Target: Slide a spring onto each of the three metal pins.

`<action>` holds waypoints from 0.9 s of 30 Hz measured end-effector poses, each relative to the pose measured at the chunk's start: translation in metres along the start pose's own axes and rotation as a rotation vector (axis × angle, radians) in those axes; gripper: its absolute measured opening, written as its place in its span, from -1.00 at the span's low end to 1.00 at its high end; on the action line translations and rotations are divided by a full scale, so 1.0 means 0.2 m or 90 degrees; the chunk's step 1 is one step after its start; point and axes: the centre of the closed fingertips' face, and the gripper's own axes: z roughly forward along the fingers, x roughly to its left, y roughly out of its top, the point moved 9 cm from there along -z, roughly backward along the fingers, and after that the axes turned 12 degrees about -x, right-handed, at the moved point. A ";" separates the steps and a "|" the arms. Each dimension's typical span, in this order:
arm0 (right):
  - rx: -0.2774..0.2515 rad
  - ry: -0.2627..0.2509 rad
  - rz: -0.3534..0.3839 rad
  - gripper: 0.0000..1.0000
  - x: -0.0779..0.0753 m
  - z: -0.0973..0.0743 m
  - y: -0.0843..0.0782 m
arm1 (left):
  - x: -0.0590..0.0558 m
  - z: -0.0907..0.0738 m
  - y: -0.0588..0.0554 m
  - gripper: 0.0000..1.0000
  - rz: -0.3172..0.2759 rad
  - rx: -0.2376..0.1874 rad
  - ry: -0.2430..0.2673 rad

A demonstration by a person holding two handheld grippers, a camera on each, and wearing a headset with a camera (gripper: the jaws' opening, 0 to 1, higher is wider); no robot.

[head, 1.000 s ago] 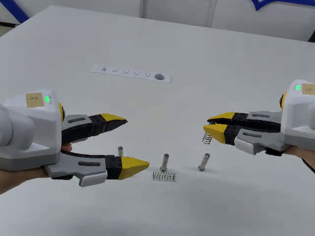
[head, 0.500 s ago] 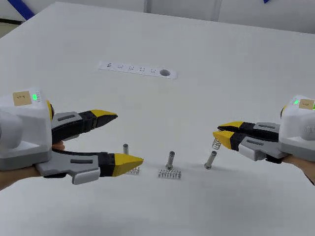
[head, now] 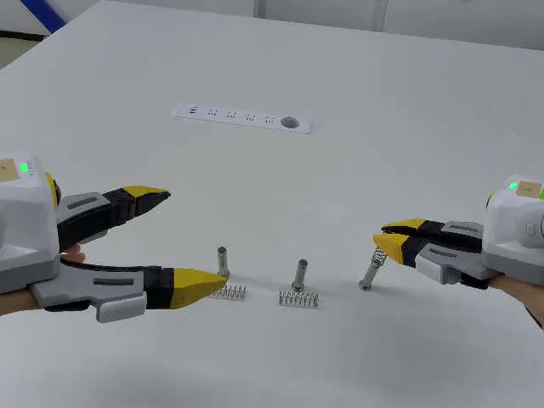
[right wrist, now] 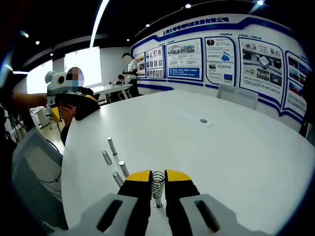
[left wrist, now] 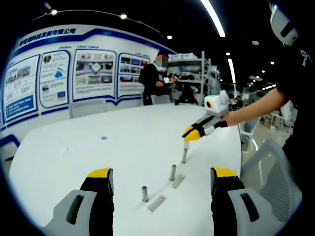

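Right gripper: clamps 1 spring at pin top.
Left gripper: wide.
Risk: misaligned spring may catch, tipping pin.

Table: smooth white top, matt, with a soft sheen where the ceiling lights catch it.
Pins: bare metal, smooth bright grey, glinting along the shafts.
Loose springs: thin silvery wire, shiny.
Held spring: the same bright wire.
Left gripper: hard plastic with a glossy white housing, matt grey and black jaws, satin yellow tips.
Right gripper: the same plastics and finishes.
Power strip: smooth white plastic.
Chair: grey mesh back, open weave.
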 end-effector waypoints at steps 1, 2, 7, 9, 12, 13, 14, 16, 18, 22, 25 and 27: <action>0.001 0.000 0.000 -0.80 0.00 0.00 0.00 | 0.00 0.00 0.00 0.66 -0.001 0.000 0.001; 0.000 0.000 0.001 -0.80 0.00 0.00 -0.01 | 0.00 0.00 -0.01 0.66 -0.002 0.001 0.001; 0.010 0.001 -0.009 -0.79 0.00 0.01 -0.03 | 0.00 -0.01 -0.03 0.67 -0.008 0.007 0.004; 0.009 0.000 -0.009 -0.79 0.00 0.01 -0.04 | 0.00 -0.01 -0.02 0.67 -0.010 0.007 0.005; 0.009 -0.004 -0.010 -0.79 0.00 0.02 -0.06 | 0.01 -0.02 -0.02 0.67 -0.011 0.006 0.009; 0.009 -0.004 -0.011 -0.79 0.00 0.02 -0.06 | 0.01 -0.02 -0.02 0.67 -0.012 0.005 0.009; 0.011 -0.006 -0.015 -0.78 0.00 0.03 -0.07 | 0.01 -0.02 -0.02 0.67 -0.013 0.005 0.011; 0.014 -0.002 -0.019 -0.78 0.00 0.03 -0.09 | 0.01 -0.02 -0.02 0.67 -0.014 0.005 0.013; 0.024 -0.002 -0.026 -0.78 0.01 0.04 -0.11 | 0.01 -0.02 -0.02 0.67 -0.013 0.007 0.014; 0.034 0.000 -0.034 -0.78 0.01 0.04 -0.12 | 0.02 -0.03 -0.02 0.66 -0.014 0.007 0.016; 0.041 0.000 -0.040 -0.78 0.01 0.05 -0.12 | 0.02 -0.03 -0.03 0.66 -0.014 0.008 0.017; 0.046 -0.002 -0.045 -0.77 0.01 0.05 -0.13 | 0.02 -0.03 -0.03 0.65 -0.016 0.008 0.016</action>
